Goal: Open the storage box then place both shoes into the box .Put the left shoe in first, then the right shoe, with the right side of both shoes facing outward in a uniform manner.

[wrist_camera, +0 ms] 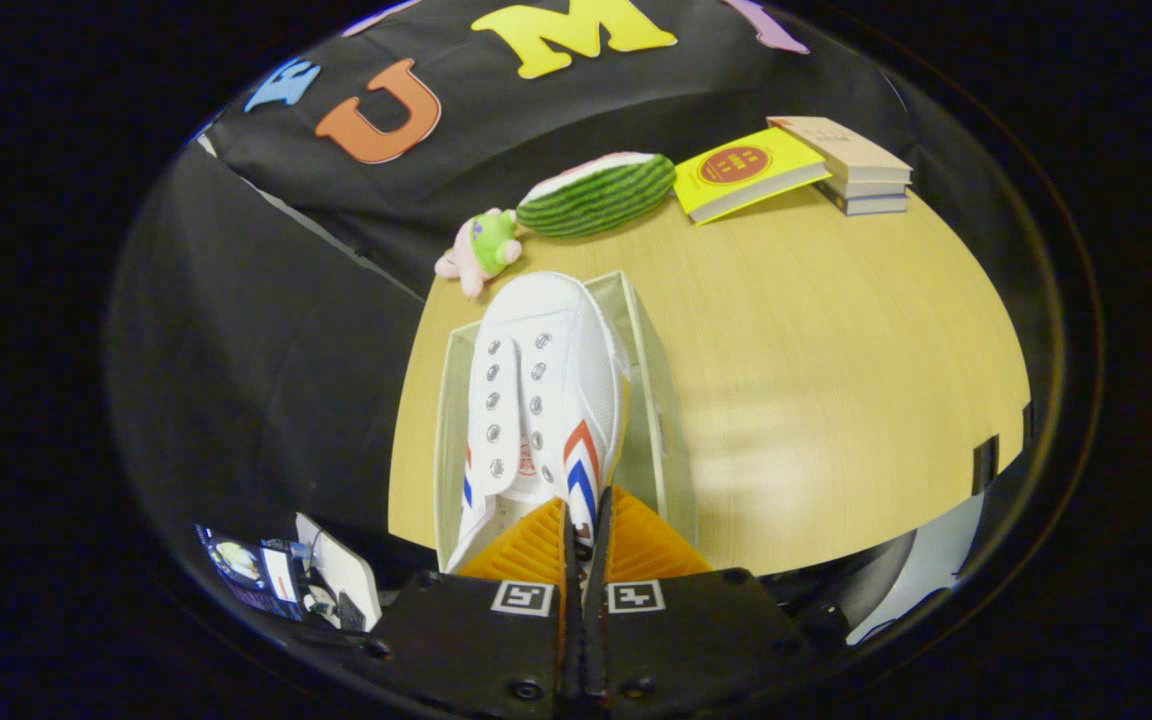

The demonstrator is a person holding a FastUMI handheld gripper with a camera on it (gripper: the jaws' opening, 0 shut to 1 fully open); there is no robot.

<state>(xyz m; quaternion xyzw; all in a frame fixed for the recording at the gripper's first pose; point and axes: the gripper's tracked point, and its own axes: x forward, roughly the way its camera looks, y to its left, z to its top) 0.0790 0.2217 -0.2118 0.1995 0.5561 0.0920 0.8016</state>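
- My gripper [584,535] has its two fingers pinched nearly together on the heel collar of a white canvas sneaker with red and blue chevron stripes [541,400], so I'd call it clamped on the shoe's back rim.
- The relation that matters: the sneaker runs straight away from the fingers, heel near, toe far, its long axis lined up with the long axis of the clear plastic storage box [654,400] under it.
- Looks to me like the shoe sits in the box or just above it, toward its left side; I can't tell whether the sole is resting on the bottom.
- Sneaker itself: no laces, two rows of metal eyelets, tongue up, rubber toe cap reaching the box's far end.
- Box has room on the right, where I'd guess the other shoe goes.
- Further out on the light wooden table [836,350]: a small pink-and-green plush toy [481,250], a watermelon-slice plush [596,193], a yellow book [746,170] and a stack of books [856,165] at far right.
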